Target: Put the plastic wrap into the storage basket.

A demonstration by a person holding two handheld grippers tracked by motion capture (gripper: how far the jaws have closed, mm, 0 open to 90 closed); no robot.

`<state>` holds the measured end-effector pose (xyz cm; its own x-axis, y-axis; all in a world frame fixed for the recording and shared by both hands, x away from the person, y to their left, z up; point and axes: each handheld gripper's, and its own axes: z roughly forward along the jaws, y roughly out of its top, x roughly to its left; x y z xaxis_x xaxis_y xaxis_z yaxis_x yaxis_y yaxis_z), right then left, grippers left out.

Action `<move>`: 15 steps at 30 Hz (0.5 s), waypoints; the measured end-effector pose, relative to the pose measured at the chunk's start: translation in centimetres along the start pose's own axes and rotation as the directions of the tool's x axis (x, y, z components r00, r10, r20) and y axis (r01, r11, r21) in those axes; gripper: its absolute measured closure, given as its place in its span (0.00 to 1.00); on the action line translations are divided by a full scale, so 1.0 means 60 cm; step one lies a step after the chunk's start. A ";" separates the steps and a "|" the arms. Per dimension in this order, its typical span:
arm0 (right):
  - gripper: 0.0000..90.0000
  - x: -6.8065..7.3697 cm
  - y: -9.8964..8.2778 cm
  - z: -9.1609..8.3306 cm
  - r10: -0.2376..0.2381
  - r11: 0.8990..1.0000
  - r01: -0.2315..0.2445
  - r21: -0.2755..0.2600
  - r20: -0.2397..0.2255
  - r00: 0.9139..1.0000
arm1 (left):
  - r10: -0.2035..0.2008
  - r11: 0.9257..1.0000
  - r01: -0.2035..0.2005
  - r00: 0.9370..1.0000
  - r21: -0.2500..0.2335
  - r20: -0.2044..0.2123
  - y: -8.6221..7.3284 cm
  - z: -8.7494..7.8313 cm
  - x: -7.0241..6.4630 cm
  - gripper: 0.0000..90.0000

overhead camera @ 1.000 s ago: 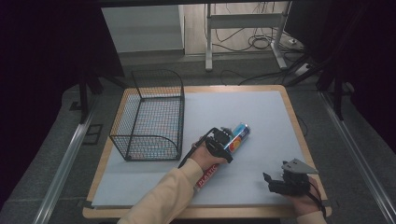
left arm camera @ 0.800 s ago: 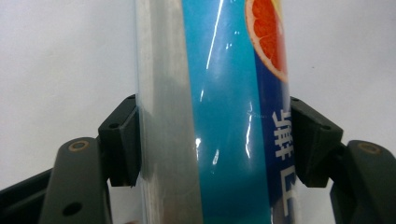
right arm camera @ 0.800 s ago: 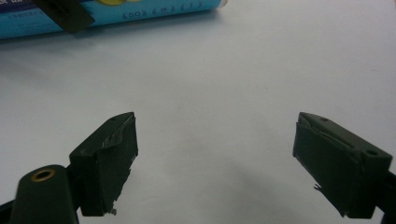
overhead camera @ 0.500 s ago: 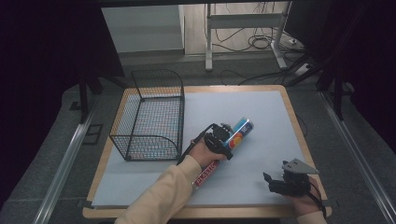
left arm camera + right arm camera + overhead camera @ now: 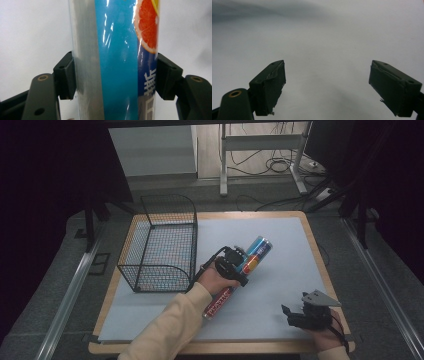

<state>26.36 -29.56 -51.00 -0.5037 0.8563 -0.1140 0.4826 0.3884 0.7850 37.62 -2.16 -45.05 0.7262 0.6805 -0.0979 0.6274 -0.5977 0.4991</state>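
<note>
A tall blue can [image 5: 258,250] with a grapefruit picture points toward the far right over the pale mat. My left gripper [image 5: 239,264] is shut on it; in the left gripper view [image 5: 115,75] both black pads press the sides of the can [image 5: 117,50]. A red cylinder [image 5: 219,303] lies on the mat just below that hand, partly under the sleeve. My right gripper [image 5: 291,316] rests near the front right corner, open, and in the right gripper view [image 5: 327,82] there is nothing between its jaws, just bare mat.
A black wire basket [image 5: 161,244] stands on the left part of the mat, close beside the left hand. The wooden table edge [image 5: 320,255] frames the mat. Cables and a desk frame lie on the floor beyond the table.
My left gripper has shifted slightly toward the far side with the blue can in it. The red cylinder and the right gripper have stayed put.
</note>
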 end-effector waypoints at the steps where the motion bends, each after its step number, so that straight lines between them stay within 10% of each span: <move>1: 0.16 0.000 0.000 0.000 0.002 1.000 -0.002 -0.003 0.000 1.000 | 0.007 1.000 -0.007 1.000 0.003 0.000 0.000 -0.003 0.001 0.35; 15: 0.16 -0.001 0.000 -0.001 0.003 1.000 -0.003 -0.007 0.000 1.000 | 0.009 0.999 -0.010 1.000 -0.045 -0.009 0.003 -0.037 0.005 0.35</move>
<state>26.34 -29.60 -50.93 -0.5023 0.8574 -0.1119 0.4789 0.3837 0.7896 37.31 -1.13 -43.11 0.7297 0.6784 -0.0858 0.6069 -0.5847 0.5383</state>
